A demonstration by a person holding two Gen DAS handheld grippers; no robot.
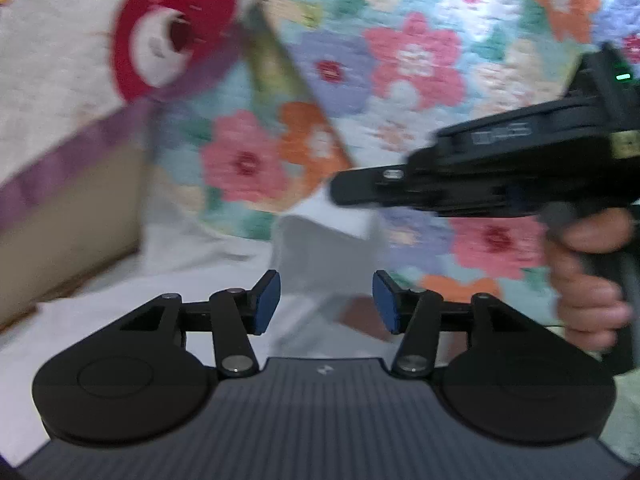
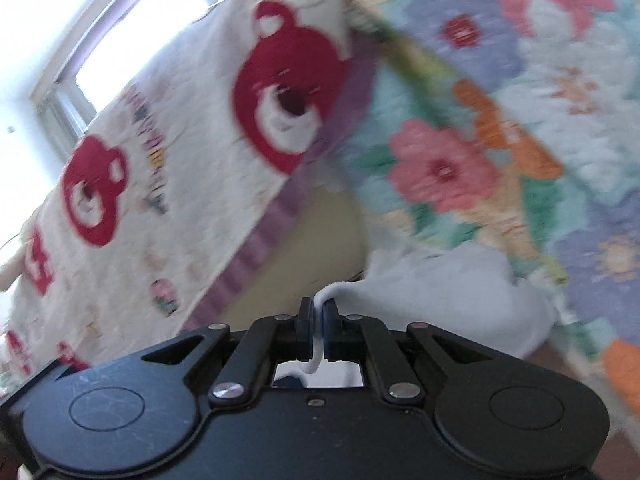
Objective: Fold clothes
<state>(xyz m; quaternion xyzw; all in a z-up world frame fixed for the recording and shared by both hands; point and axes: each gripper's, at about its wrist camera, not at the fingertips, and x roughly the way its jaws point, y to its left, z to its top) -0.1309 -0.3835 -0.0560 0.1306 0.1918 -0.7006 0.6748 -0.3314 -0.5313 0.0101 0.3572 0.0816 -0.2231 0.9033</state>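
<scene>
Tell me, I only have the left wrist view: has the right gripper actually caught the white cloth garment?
Observer: Yes, the right gripper is shut on an edge of the white cloth garment.
Operator: Anything behind it?
Observer: A bright window, upper left.
Operator: More red bears on that cream blanket?
Observer: Yes, the cream blanket shows at least two.

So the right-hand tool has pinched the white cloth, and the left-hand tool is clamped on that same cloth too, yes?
Not quite. The right gripper has indeed pinched the white cloth, as the right wrist view shows. But the left gripper is not clamped on anything: in the left wrist view its blue fingers stand apart with an empty gap, the cloth lying beyond them.
</scene>
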